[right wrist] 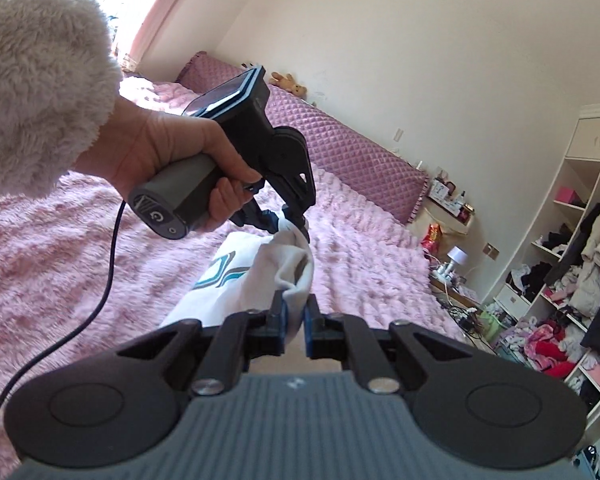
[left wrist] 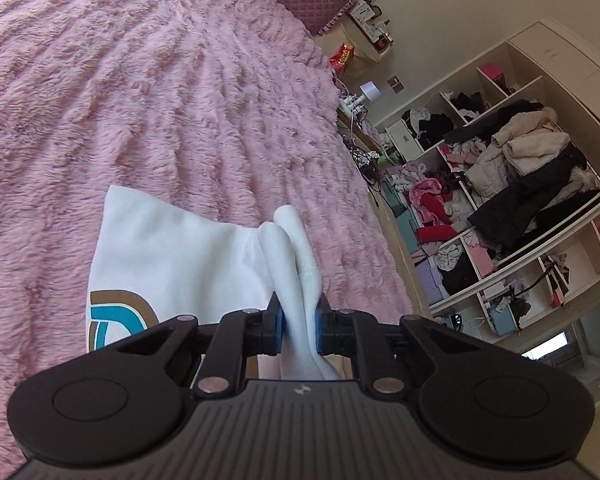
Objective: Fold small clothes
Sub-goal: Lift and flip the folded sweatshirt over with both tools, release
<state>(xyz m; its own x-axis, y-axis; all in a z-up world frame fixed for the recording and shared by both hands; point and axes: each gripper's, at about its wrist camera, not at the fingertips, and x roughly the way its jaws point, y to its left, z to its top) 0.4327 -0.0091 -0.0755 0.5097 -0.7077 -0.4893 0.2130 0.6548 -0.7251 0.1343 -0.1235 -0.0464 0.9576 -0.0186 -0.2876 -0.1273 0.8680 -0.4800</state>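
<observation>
Risk: the white garment (left wrist: 172,256) may slip or bunch unevenly if we pull the two held edges apart at different heights, since each grip takes only a narrow fold. Our left gripper (left wrist: 299,320) is clamped on a thick bunched edge. Our right gripper (right wrist: 294,322) is clamped on a thinner edge. The garment hangs between them above the pink blanket (left wrist: 140,100).
</observation>
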